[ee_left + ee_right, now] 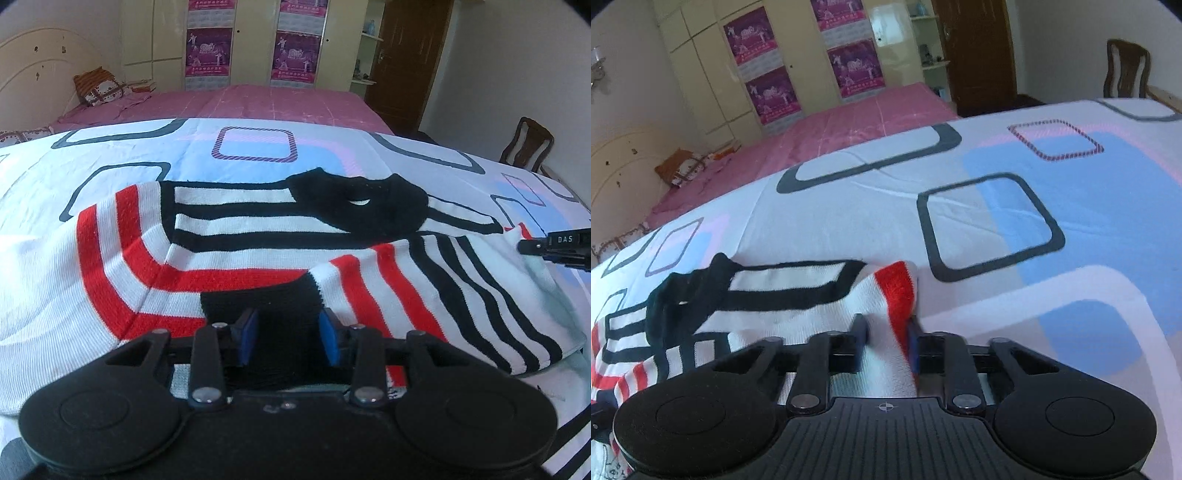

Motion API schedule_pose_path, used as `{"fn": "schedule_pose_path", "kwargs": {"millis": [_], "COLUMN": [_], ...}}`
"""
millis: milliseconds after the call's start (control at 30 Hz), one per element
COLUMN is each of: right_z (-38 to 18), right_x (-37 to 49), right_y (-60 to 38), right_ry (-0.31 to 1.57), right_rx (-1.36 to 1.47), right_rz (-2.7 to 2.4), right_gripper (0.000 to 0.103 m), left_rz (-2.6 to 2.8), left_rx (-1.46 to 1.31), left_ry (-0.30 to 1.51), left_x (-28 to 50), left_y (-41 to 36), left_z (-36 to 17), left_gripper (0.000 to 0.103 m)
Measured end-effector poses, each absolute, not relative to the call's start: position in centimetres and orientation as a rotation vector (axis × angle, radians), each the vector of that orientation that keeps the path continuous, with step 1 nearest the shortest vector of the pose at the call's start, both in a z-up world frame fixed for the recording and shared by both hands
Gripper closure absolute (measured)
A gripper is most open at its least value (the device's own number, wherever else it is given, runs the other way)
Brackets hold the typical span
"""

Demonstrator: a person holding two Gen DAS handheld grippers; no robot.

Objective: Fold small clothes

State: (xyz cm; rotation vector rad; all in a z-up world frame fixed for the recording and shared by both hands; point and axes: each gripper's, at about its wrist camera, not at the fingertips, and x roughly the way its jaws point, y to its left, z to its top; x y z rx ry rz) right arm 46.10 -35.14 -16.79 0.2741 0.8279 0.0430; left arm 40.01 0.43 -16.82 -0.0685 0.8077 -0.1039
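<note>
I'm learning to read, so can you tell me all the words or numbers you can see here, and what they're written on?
"DAS" in pale letters on the black right gripper, seen at the right edge of the left wrist view.
Purple posters on the wardrobe doors: white text strips, too small and blurred to read.
A small crosshair mark, not a word, on the right gripper's ribbed body in its own view.
Striped sweater: no writing that I can see.

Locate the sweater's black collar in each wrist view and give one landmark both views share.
Left wrist: the black collar lies upper centre-right, at the far end of the striped sweater, beyond the left gripper.
Right wrist: the collar sits at the left, left of the right gripper, which pinches a red-striped fold.
Shared landmark: the wardrobe's purple posters behind the pink bed.
</note>
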Motion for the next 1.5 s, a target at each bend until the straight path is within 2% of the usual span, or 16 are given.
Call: {"fn": "schedule_pose_path", "kwargs": {"millis": [133, 200, 467, 800, 833, 867, 900, 1133, 1267, 1333, 1500], "right_z": [-17.6, -17.1, -13.8, -15.4, -15.7, -16.2, -17.0, -16.9, -17.4, -16.3, -15.4], "right_x": [45.9, 46.0, 44.7, 45.1, 45.2, 45.4, 45.4, 44.2, 43.1, 42.7, 40.7], "right_y": [-36.2, -35.2, -33.0, -26.4, -26.0, -25.7, -25.5, -26.2, -25.0, -25.2, -22.1], "right_ry": [0.819, 0.822, 0.738, 0.808, 0.816, 0.829, 0.840, 0.803, 0.808, 0.794, 0.786], "right_rx": [0.252, 0.164, 0.159, 0.124, 0.114, 0.096, 0.077, 0.049, -0.121, -0.053, -0.045], "right_rz": [-0.023, -0.023, 0.043, 0.195, 0.194, 0.187, 0.189, 0.119, 0.110, 0.107, 0.229], "right_gripper": [0.093, 0.093, 0.092, 0.090, 0.082, 0.052, 0.042, 0.043, 0.043, 0.043, 0.043], "left_rz": [-0.110, -0.109, -0.109, -0.078, -0.079, -0.081, -0.084, -0.089, -0.096, -0.085, -0.057], "left_rx": [-0.059, -0.059, -0.106, -0.056, -0.048, -0.037, -0.028, -0.027, -0.012, -0.027, -0.070], "left_ry": [0.802, 0.806, 0.817, 0.834, 0.832, 0.829, 0.827, 0.826, 0.820, 0.830, 0.845], "left_x": [40.2, 40.2, 40.4, 41.1, 41.1, 41.1, 41.1, 40.5, 40.4, 40.2, 39.2], "left_y": [0.4, 0.3, 0.0, -0.7, -0.7, -0.8, -0.9, 0.3, 0.4, 0.6, 1.9], "left_z": [-17.0, -16.9, -15.6, -16.7, -16.8, -16.9, -16.9, -16.9, -16.9, -16.5, -16.0], "left_gripper": [0.065, 0.065, 0.067, 0.057, 0.056, 0.056, 0.056, 0.054, 0.054, 0.056, 0.054]}}
